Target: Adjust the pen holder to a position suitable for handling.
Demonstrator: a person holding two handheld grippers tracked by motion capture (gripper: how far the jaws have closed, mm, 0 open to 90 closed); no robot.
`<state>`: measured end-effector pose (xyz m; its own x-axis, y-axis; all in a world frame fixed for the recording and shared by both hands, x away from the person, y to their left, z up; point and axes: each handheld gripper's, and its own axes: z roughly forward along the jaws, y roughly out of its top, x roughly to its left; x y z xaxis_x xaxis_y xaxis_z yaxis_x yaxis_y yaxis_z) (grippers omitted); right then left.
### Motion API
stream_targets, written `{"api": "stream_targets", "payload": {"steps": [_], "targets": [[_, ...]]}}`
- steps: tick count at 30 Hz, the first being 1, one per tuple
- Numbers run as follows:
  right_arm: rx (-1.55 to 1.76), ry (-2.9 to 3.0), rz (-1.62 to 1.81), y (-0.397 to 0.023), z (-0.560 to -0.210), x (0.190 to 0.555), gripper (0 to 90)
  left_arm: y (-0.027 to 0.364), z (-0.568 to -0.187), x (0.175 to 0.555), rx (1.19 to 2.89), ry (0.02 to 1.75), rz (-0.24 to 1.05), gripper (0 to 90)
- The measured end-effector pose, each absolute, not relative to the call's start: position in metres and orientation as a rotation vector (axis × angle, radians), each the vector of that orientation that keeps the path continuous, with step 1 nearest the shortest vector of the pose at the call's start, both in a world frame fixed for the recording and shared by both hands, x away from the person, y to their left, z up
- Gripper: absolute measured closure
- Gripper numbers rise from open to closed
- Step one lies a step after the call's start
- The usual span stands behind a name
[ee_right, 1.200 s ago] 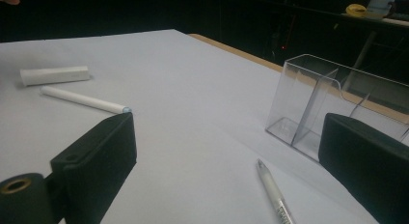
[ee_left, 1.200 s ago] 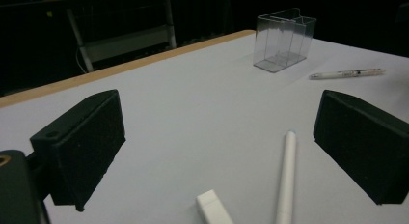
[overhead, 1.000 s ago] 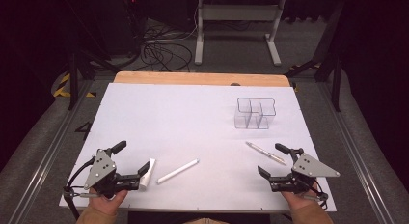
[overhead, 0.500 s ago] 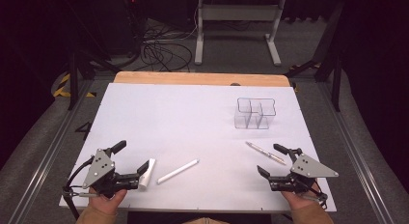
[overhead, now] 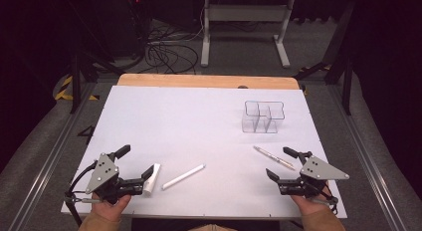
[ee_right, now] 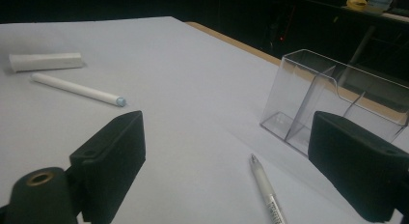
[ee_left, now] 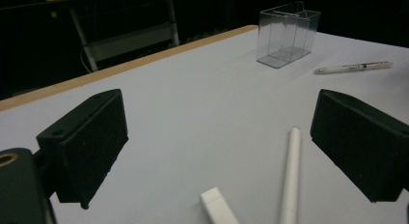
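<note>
White tabletop [overhead: 199, 116], both grippers spread, holding nothing: left gripper [overhead: 135, 167] beside marker [overhead: 183, 176], right gripper [overhead: 284, 164] near pen [overhead: 273, 157]. Looked light, stiff, slippery; best pinched mid-barrel.

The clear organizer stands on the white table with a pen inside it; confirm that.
Wrong on the pen. In the high view the clear organizer stands on the white table empty; the pen lies flat on the table, nearer the person, apart from it.

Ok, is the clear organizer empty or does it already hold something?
Empty. The clear organizer stands upright with nothing in its compartments; the pen, white marker and short white piece all lie on the table.
</note>
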<state>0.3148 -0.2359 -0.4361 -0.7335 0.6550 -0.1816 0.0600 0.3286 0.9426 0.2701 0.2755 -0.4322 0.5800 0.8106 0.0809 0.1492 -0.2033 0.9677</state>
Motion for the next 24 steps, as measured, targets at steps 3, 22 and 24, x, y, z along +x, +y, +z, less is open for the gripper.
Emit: {"api": "stream_targets", "payload": {"steps": [3, 22, 24], "targets": [[0.639, 2.054, 1.426, -0.237, -0.432, 0.318, 13.2, 0.275, -0.432, 0.27, 1.694, 0.803, 0.743, 6.7], [0.662, 2.084, 1.367, -0.235, -0.413, 0.336, 12.6, 0.275, -0.431, 0.269, 1.696, 0.805, 0.742, 6.9], [0.659, 2.09, 1.364, -0.234, -0.414, 0.336, 12.4, 0.275, -0.432, 0.269, 1.695, 0.808, 0.738, 6.9]]}}
